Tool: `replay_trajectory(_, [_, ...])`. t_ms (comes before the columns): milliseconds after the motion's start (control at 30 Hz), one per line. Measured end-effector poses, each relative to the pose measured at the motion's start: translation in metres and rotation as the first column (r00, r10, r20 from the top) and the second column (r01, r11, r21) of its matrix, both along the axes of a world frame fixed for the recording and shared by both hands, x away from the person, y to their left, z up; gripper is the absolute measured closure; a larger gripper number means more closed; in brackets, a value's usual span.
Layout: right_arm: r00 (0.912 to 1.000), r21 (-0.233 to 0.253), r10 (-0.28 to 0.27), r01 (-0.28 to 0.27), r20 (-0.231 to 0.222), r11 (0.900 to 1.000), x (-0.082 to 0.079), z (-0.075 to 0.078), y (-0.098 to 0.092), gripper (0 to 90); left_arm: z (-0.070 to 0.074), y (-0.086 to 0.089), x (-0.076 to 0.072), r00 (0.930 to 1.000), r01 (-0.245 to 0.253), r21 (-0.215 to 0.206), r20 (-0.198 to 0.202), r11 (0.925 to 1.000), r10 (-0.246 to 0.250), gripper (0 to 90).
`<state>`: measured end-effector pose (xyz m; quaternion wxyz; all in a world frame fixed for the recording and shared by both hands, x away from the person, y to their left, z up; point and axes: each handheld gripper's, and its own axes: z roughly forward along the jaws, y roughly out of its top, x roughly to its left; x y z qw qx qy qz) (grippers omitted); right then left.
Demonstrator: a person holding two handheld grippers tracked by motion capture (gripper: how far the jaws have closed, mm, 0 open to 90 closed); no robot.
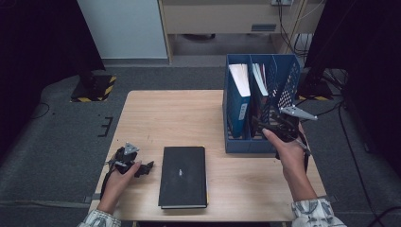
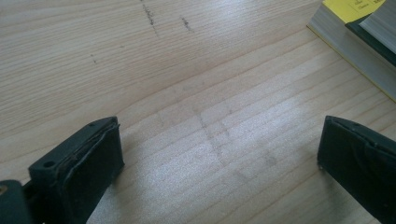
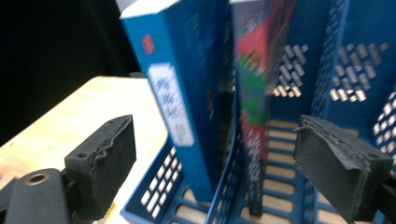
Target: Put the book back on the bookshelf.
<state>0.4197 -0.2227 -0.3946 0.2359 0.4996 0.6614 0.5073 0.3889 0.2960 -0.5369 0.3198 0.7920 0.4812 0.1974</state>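
A black book [image 1: 183, 177] lies flat near the table's front edge. My left gripper [image 1: 146, 168] rests on the wood just left of it, open, with bare table between its jaws; the left gripper view catches the book's page edge and a yellow corner [image 2: 355, 32] at upper right. A blue file rack [image 1: 261, 101] stands at the right with a blue book [image 1: 240, 99] and a second, colourful book [image 3: 254, 93] upright in it. My right gripper [image 1: 260, 124] is held at the rack's front, open, with the blue book [image 3: 180, 93] and the rack's slots ahead of its jaws.
The wooden table [image 1: 179, 113] has free room at its middle and back left. Grey floor surrounds it, with a black stand base [image 1: 93, 87] at the back left and cables [image 1: 345, 123] along the right. A cabinet [image 1: 125, 28] stands behind.
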Motion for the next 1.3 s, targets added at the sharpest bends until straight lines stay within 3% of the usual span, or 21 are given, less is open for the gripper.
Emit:
replay_trajectory(367, [0.9953, -0.047, 0.092, -0.093, -0.028, 0.995, -0.014, -0.03, 0.021, 11.5, 0.0, 0.0, 0.0, 1.0, -0.004, -0.001, 0.0, 1.0, 0.004, 0.0])
replay_trajectory(767, [0.9896, -0.05, 0.136, -0.138, -0.045, 0.989, -0.03, -0.042, 0.046, 11.1, 0.0, 0.001, -0.001, 1.0, 0.006, -0.004, 0.0, 1.0, -0.006, 0.0])
replay_trajectory(1067, [0.9744, -0.112, 0.218, -0.223, -0.056, 0.968, -0.039, -0.053, 0.08, 10.6, 0.003, 0.003, -0.001, 1.0, -0.003, -0.011, -0.008, 0.9999, 0.003, 2.6])
replay_trajectory(1300, [0.961, -0.121, 0.269, -0.275, -0.066, 0.954, -0.044, -0.057, 0.099, 10.2, 0.008, 0.004, -0.004, 0.9999, -0.012, -0.035, 0.01, 0.9993, 0.012, 3.3])
